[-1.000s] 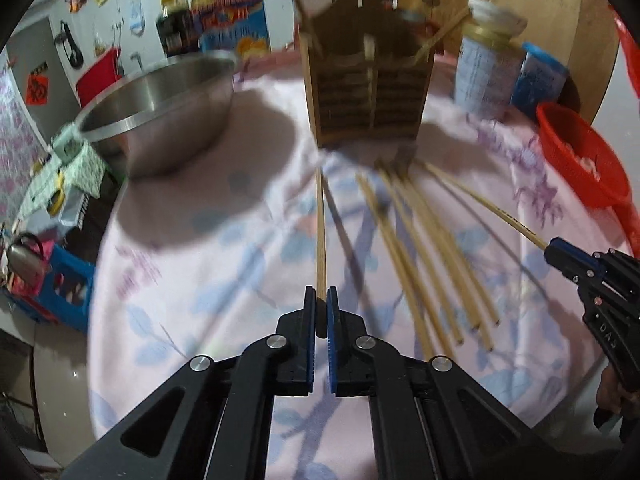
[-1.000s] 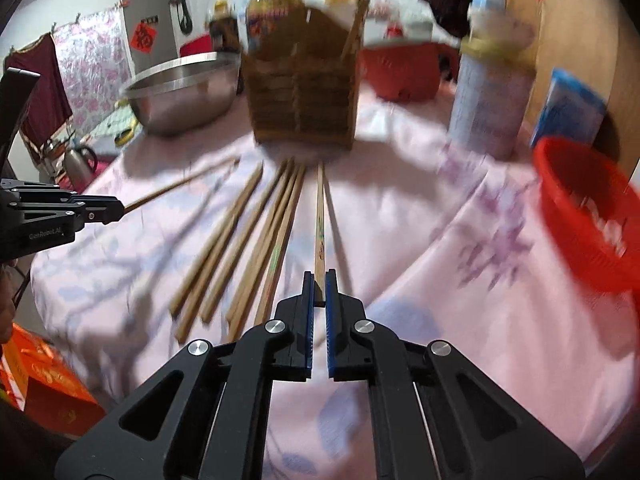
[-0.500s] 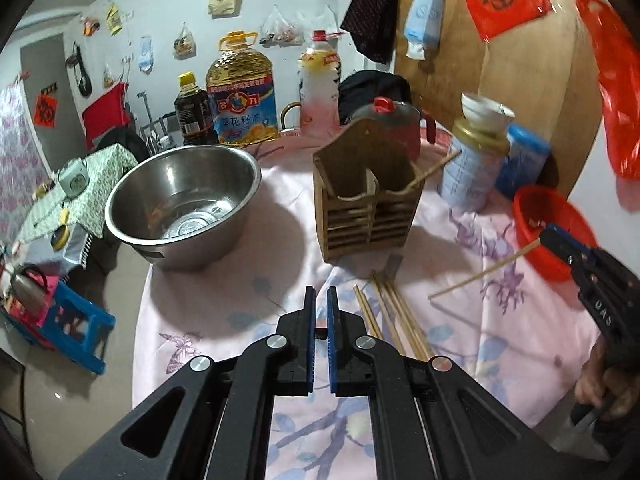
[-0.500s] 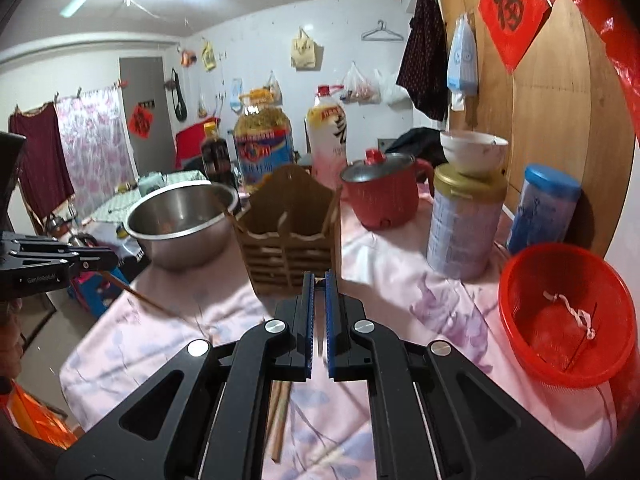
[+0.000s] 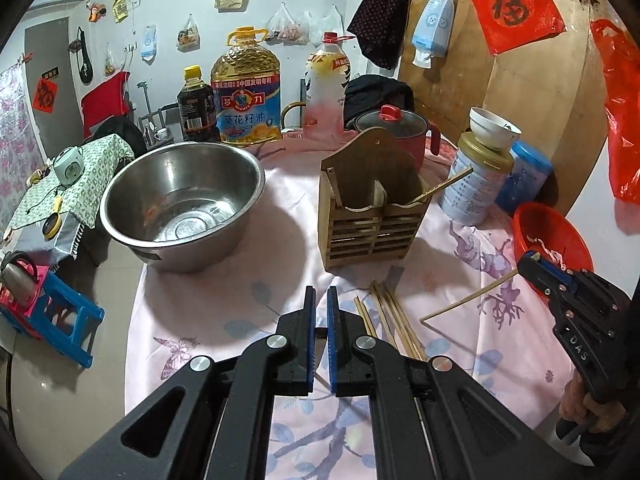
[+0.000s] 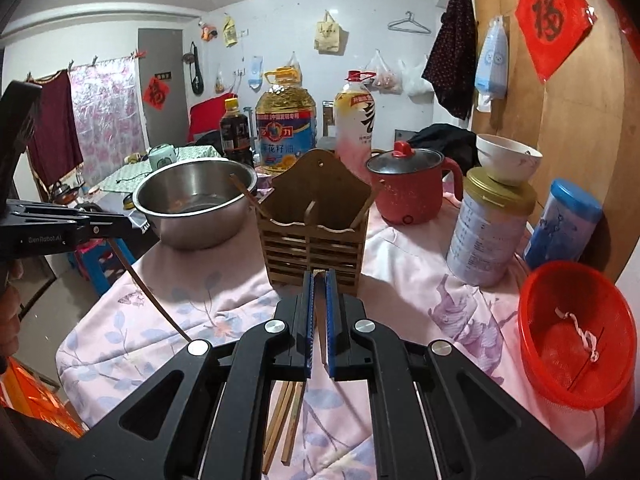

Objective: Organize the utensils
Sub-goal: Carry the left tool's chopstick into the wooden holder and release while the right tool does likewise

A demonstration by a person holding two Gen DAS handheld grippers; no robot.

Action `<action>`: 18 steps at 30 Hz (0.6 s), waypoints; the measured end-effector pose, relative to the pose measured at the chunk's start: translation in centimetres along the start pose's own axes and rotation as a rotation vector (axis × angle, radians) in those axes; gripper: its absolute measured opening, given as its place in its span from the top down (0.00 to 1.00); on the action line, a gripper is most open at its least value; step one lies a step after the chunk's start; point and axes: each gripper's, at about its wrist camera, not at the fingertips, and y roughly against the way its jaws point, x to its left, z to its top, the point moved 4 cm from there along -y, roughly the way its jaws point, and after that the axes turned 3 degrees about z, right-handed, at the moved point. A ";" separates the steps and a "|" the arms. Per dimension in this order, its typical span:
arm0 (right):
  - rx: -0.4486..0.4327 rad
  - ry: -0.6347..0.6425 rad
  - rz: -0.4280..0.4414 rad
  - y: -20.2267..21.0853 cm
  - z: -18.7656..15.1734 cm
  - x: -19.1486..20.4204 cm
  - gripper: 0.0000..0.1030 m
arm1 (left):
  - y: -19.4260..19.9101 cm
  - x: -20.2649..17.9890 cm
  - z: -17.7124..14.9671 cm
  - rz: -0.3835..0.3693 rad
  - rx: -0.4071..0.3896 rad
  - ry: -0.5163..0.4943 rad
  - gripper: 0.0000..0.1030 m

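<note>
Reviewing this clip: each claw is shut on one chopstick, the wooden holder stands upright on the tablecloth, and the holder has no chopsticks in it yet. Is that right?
Not quite. The holder already has chopsticks in it: the right wrist view shows one leaning out at its left and another at its right. The rest holds: left claw and right claw each grip one chopstick.

The wooden holder stands upright on the pink cloth, with two slatted compartments. One chopstick leans in its right compartment. Several loose chopsticks lie flat in front of it, close together.
</note>
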 end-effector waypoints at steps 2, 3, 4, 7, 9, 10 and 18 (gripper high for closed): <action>-0.001 -0.012 0.001 -0.1 0.0 0.0 0.94 | -0.1 0.0 0.0 -0.002 0.001 0.004 0.94; -0.002 -0.014 0.000 0.0 0.1 0.0 0.94 | -0.1 0.0 0.0 -0.003 0.002 0.003 0.94; -0.005 -0.017 0.004 0.2 0.0 0.0 0.94 | -0.1 0.1 0.1 -0.006 0.005 0.004 0.94; -0.017 -0.017 0.002 0.8 0.3 0.0 0.94 | -0.3 0.0 0.2 -0.021 0.014 0.009 0.95; -0.028 -0.018 0.002 1.2 0.8 -0.2 0.94 | -0.1 0.0 0.4 -0.035 0.014 0.011 0.94; -0.035 -0.021 0.001 1.5 1.1 -0.3 0.94 | 0.0 0.0 0.6 -0.046 0.011 0.014 0.95; -0.077 -0.073 0.030 2.8 3.0 -1.3 0.94 | 1.3 -1.2 3.3 -0.065 -0.031 -0.016 0.95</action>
